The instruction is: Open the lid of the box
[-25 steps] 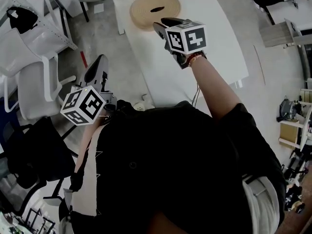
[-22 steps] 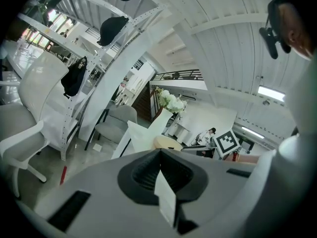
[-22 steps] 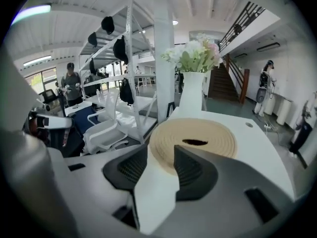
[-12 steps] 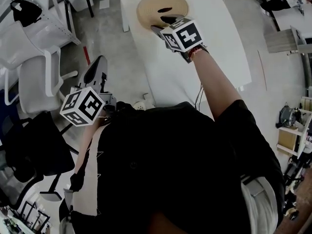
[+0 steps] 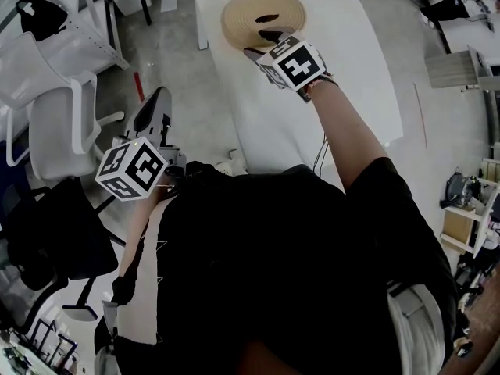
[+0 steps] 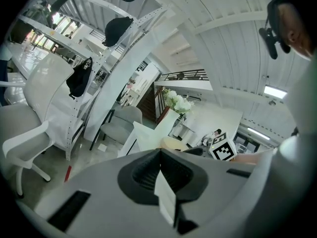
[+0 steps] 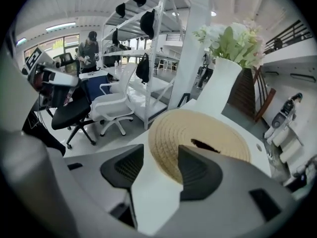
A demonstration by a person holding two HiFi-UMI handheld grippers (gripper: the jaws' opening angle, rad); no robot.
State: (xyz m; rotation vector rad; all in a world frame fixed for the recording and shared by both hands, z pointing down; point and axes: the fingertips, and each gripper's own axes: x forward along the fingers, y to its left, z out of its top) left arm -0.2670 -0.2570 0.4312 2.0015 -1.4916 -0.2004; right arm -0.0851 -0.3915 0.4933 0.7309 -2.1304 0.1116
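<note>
Now the right gripper (image 5: 260,44), jaws just opening and empty, hovers at the round tan woven box (image 5: 263,18) at the far end of the white table (image 5: 262,127), left gripper (image 6: 159,155) closed; a shallow bite on its lid might slip off.

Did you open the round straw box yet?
Not yet. Done: the right gripper is at the near edge of the woven lid on the white table. In hand: its jaws have just been opening and stand wide, the rim in line with the gap, not pinched. To do: grip the lid and lift it off. The left gripper is shut, off to the side.
</note>
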